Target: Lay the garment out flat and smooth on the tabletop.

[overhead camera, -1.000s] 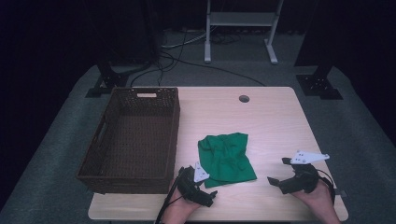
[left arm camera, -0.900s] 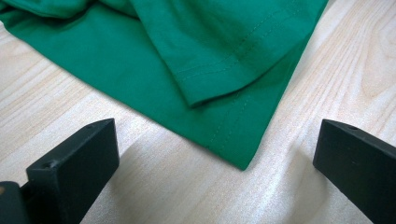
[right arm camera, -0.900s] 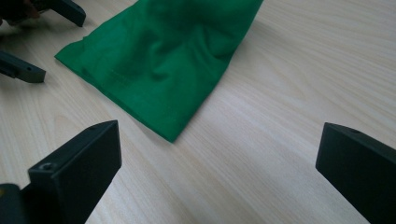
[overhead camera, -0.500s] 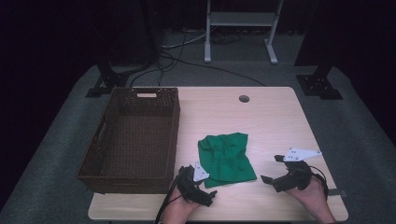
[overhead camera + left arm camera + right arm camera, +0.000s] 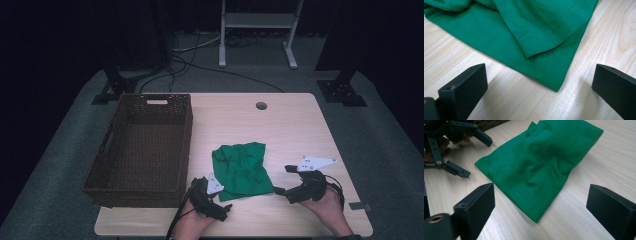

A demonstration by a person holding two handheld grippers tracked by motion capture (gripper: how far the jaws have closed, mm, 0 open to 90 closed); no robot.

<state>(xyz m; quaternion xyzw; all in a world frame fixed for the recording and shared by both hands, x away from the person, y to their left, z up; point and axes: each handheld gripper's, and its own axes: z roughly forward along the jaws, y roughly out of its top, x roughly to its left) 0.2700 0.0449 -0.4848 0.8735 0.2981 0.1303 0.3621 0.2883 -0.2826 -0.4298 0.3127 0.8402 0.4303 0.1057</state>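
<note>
I see a light wood table (image 5: pixel 300 125) w/ a round hole near its far edge. On it: a dark wicker basket (image 5: pixel 142 145) at left, a crumpled green cloth (image 5: pixel 240 170) near the front.

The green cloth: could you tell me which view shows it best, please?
The high view: the whole green cloth lies rumpled on the table beside the basket. The left gripper view shows one hemmed corner; the right gripper view shows most of it, slightly blurred.
</note>
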